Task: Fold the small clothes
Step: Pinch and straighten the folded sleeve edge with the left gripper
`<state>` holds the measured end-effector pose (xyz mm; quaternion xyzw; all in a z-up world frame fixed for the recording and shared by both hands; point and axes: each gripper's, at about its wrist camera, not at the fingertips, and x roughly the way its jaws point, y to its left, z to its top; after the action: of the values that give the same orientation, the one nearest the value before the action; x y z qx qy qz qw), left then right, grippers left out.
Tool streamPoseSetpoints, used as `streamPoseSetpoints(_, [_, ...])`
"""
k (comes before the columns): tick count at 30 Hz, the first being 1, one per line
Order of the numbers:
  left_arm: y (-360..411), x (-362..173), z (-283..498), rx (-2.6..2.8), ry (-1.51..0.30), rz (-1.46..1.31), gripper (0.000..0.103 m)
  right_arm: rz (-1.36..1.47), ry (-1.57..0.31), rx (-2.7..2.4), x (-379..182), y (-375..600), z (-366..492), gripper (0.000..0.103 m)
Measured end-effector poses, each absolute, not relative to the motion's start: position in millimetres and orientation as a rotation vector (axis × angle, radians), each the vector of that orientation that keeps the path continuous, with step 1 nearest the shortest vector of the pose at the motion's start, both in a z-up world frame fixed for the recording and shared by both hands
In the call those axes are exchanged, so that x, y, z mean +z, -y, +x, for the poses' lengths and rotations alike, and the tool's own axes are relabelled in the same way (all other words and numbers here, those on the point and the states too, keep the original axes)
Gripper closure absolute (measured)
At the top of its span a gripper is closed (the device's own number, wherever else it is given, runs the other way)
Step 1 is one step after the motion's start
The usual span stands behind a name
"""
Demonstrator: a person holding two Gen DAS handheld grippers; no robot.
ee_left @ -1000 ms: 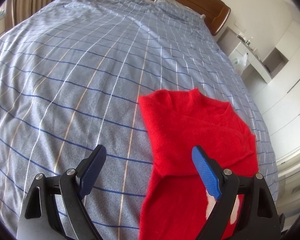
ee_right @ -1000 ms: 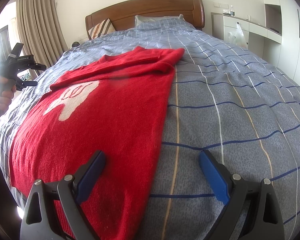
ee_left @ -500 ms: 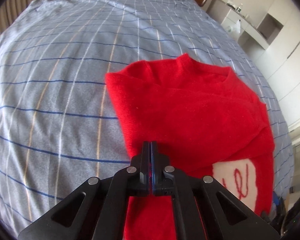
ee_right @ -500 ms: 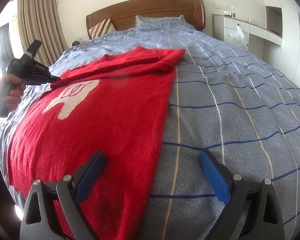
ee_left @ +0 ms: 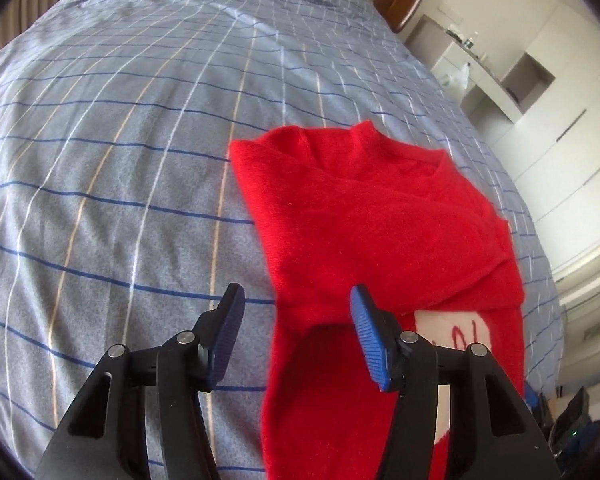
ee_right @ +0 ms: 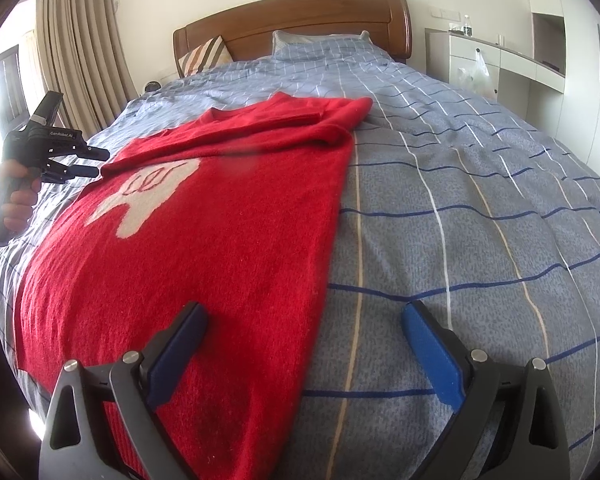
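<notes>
Left gripper (ee_left: pixel 296 334): I see its jaws apart and empty, poised over the near edge of the sleeve folded across the chest.
Right gripper (ee_right: pixel 304 346): jaws wide apart, holding nothing; its left finger sits above the lower body of the garment, its right finger above bare bedding.
Red sweater (ee_right: pixel 204 240): it lies flat on the bed (ee_right: pixel 480 208), neck toward the headboard (ee_right: pixel 296 24), hem toward me; both sleeves look folded in over the chest, and a white motif (ee_right: pixel 144 196) shows below them.
Step in hand, as I judge it: sleeves seem done, so the hem should go up next. I would bring each gripper to a hem corner, pinch both knit layers, lift together, and lay the hem level with the shoulders, keeping the side edges aligned.
Risk: soft knit may sag or drag the sleeves out of place if lifted unevenly.
Count: one sweater, two grippers, two pillows by the headboard.
</notes>
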<state>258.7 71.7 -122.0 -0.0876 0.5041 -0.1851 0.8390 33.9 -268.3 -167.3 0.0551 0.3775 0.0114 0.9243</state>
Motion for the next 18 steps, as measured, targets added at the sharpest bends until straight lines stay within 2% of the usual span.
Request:
streamPoseSetpoints(3, [-58, -132, 268, -0.371, -1.116, -0.159, 0.048, 0.11, -0.774, 0.02, -168, 267, 34, 0.005])
streamPoseSetpoints(5, [-57, -141, 273, -0.347, -1.144, -0.171, 0.093, 0.108, -0.773, 0.022, -168, 268, 34, 0.005])
streamPoseSetpoints(9, [-61, -131, 262, -0.322, -1.074, -0.099, 0.098, 0.107, -0.774, 0.027, -167, 268, 33, 0.005])
streamPoseSetpoints(18, [-72, -144, 266, -0.242, -1.087, -0.098, 0.096, 0.109, -0.776, 0.025, -167, 269, 33, 0.004])
